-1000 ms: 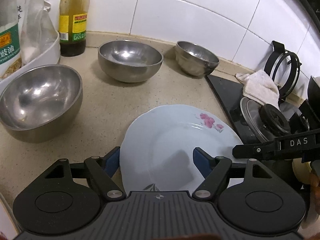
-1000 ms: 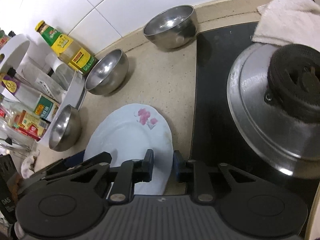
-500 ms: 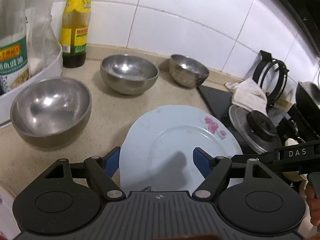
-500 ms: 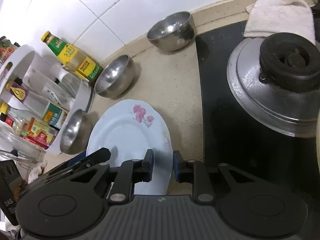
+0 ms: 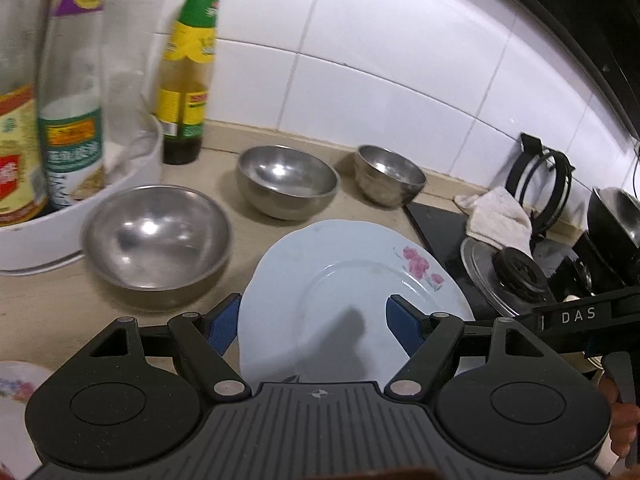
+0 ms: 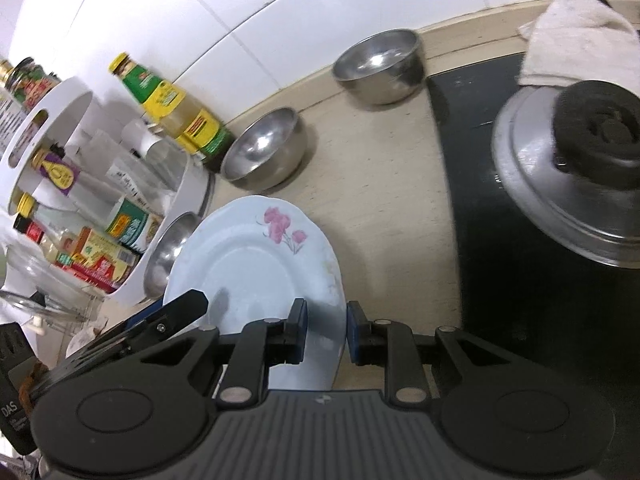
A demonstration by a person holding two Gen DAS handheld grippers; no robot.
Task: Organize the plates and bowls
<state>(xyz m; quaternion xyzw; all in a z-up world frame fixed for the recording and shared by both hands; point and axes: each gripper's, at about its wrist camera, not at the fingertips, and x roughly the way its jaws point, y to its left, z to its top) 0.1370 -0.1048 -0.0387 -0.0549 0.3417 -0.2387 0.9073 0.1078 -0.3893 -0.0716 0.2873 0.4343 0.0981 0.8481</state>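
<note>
A pale blue plate with pink flowers [image 5: 340,292] [image 6: 248,272] hangs a little above the counter, and its edge covers part of the large steel bowl [image 6: 168,256]. My right gripper [image 6: 326,332] is shut on the plate's near right rim, one pad on each face. My left gripper [image 5: 314,328] stands wide, its left pad at the plate's left rim and its right pad over the plate's face; neither visibly presses. Three steel bowls sit on the counter: large [image 5: 156,240], middle [image 5: 286,180], small [image 5: 388,174].
A white rack of bottles [image 5: 80,200] stands at the left, with a green-capped sauce bottle [image 5: 186,68] beside it. The black stove [image 6: 500,280] with a steel burner plate [image 6: 560,184] and a white cloth [image 6: 576,36] lies at the right. Another flowered plate [image 5: 12,420] shows at lower left.
Both grippers have risen and drawn back from the wall with the plate between them. The bowls and the stove now look smaller and farther, and more of the bottles shows.
</note>
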